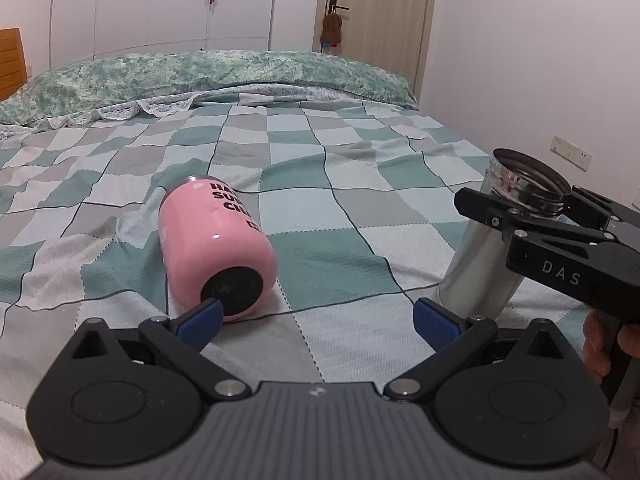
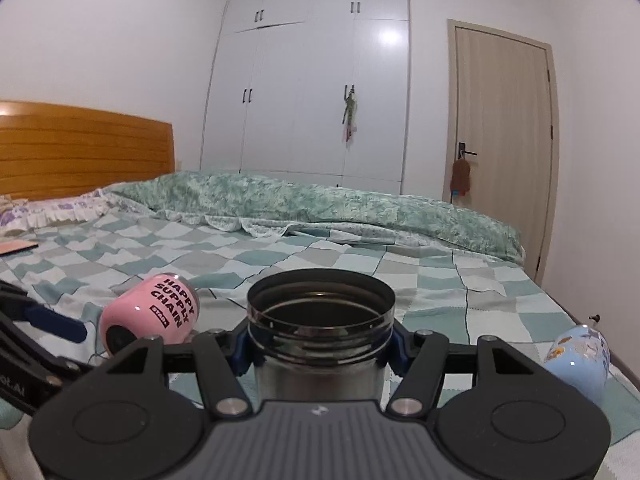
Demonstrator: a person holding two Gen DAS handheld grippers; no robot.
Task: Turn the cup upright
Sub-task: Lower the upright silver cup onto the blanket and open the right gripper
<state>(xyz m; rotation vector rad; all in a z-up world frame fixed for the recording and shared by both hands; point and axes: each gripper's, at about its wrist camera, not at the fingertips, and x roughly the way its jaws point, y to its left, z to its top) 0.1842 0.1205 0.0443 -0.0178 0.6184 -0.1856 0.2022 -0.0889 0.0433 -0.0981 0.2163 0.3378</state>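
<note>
A steel cup [image 2: 320,332] stands upright on the checked bedspread, mouth up. My right gripper [image 2: 320,350] is shut on the steel cup just below its threaded rim; both show at the right of the left wrist view, the cup [image 1: 486,258] with the gripper [image 1: 532,204] on it. A pink cup [image 1: 214,242] with black lettering lies on its side, dark base toward me. My left gripper [image 1: 316,320] is open and empty, its left blue pad [image 1: 200,320] just in front of the pink cup's base. The pink cup also shows in the right wrist view [image 2: 150,316].
A light blue cup [image 2: 580,364] lies on its side near the bed's right edge. A green duvet [image 1: 208,76] is bunched along the far side. A wooden headboard [image 2: 80,148] stands at left, a flat pink item [image 2: 16,246] on the bed below it.
</note>
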